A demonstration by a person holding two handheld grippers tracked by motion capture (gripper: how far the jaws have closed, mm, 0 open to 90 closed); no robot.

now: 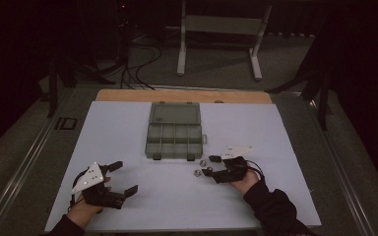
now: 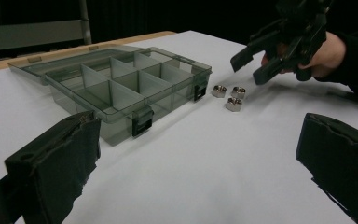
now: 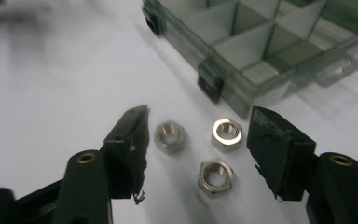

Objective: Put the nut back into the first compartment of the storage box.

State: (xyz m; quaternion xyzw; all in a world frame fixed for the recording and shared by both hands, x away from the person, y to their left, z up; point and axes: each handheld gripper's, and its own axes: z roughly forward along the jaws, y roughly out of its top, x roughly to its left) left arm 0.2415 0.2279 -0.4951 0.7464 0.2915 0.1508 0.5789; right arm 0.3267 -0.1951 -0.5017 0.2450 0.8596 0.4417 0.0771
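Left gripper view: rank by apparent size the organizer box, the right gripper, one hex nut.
1. organizer box, largest in frame.
2. right gripper, clearly smaller than the box, though it sits farther from the camera.
3. hex nut, smallest; the three nuts look alike.

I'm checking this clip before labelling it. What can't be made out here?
- Lid contents: high view, too dim and small.
- Nuts' thread: right gripper view, blurred.
- Whether the right gripper touches a nut: right gripper view; depth is unclear.
- Left gripper body: left gripper view, cut off by the bottom edge.
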